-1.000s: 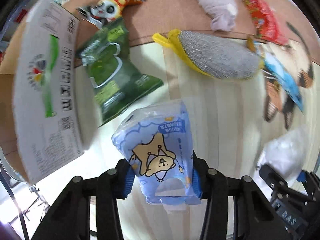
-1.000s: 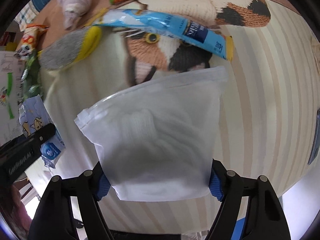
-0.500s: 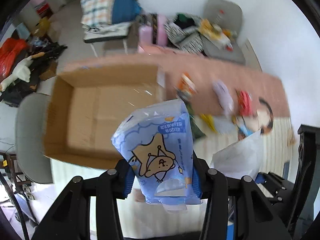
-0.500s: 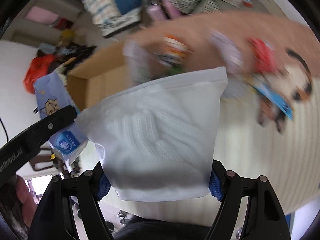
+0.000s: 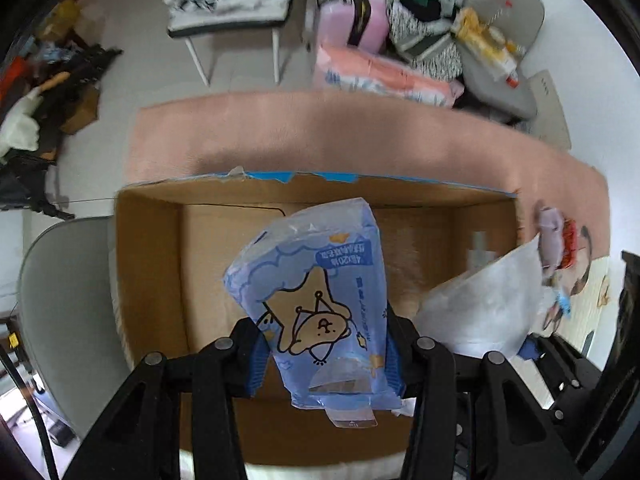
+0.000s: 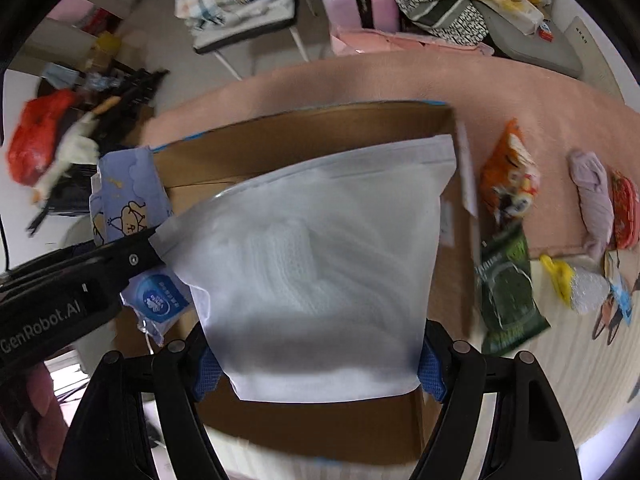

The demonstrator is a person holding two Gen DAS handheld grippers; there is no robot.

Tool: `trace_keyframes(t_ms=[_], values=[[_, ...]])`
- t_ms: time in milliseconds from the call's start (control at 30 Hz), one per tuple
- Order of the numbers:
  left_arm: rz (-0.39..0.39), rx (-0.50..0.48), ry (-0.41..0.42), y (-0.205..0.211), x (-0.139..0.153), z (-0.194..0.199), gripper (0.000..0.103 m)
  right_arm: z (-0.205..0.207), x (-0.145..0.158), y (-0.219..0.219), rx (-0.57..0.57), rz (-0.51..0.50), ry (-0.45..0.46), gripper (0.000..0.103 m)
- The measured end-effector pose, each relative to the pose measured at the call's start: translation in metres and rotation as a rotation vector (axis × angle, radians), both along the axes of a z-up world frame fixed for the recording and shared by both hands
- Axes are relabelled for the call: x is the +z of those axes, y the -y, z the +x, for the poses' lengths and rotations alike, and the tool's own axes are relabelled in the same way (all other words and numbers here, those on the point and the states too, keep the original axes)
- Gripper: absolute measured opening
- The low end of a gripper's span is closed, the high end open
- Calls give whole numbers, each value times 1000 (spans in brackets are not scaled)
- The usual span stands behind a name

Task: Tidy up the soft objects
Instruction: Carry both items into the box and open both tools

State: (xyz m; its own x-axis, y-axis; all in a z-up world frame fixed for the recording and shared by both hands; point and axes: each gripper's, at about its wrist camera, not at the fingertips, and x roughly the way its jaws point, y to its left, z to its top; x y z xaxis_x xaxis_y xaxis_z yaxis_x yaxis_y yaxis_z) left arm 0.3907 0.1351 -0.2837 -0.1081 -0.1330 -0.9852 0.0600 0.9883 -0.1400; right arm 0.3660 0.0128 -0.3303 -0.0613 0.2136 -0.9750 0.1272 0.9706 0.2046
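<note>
My left gripper (image 5: pixel 324 364) is shut on a blue tissue pack with a bear print (image 5: pixel 316 300) and holds it above the open cardboard box (image 5: pixel 148 280). My right gripper (image 6: pixel 316 372) is shut on a white zip bag with knitted fabric inside (image 6: pixel 316 264), also above the box (image 6: pixel 320 132). The white bag shows at the right of the left wrist view (image 5: pixel 484 312). The tissue pack (image 6: pixel 128 200) and the left gripper's arm show at the left of the right wrist view.
Right of the box on the table lie an orange snack bag (image 6: pixel 508 176), a green snack bag (image 6: pixel 504 296), a lilac cloth roll (image 6: pixel 596 200), a red packet (image 6: pixel 624 216) and a yellow-edged scourer (image 6: pixel 580 284). A grey chair (image 5: pixel 60 320) stands left of the box. Cluttered chairs stand beyond the table.
Both grippers have lifted their loads off the table and swung left over the cardboard box. The box now fills the middle of both views.
</note>
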Motion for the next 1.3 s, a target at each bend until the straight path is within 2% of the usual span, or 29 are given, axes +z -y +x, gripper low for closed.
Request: trace_keyframes(t_ms=[167, 267, 400, 467, 567, 667, 733, 800, 933, 1033, 1300], values=[[-40, -39, -100, -3, -54, 19, 45, 20, -48, -14, -9, -52, -53, 79], [-53, -54, -135, 2, -73, 22, 45, 23, -64, -16, -15, -70, -75, 79], [-76, -66, -153, 5, -81, 21, 45, 28, -76, -16, -13, -93, -81, 79], [-70, -78, -141, 8, -76, 18, 47, 29, -76, -17, -10, -99, -82, 79], [-45, -91, -120, 8, -66, 19, 55, 27, -69, -22, -11, -100, -90, 82], [-1, -92, -75, 3, -48, 18, 80, 23, -58, -22, -26, -82, -86, 86], [-2, -90, -49, -3, -31, 13, 95, 20, -47, -23, -19, -96, -66, 98], [22, -83, -10, -8, -14, 4, 99, 12, -33, -24, -18, -107, -41, 103], [63, -59, 82, -21, 17, -22, 101, -6, -10, -27, 10, -144, -12, 103], [81, -36, 119, -26, 27, -36, 102, -20, 2, -24, 40, -166, 19, 103], [137, -17, 228, -38, 51, -76, 102, -72, 57, -31, 55, -188, 142, 103]])
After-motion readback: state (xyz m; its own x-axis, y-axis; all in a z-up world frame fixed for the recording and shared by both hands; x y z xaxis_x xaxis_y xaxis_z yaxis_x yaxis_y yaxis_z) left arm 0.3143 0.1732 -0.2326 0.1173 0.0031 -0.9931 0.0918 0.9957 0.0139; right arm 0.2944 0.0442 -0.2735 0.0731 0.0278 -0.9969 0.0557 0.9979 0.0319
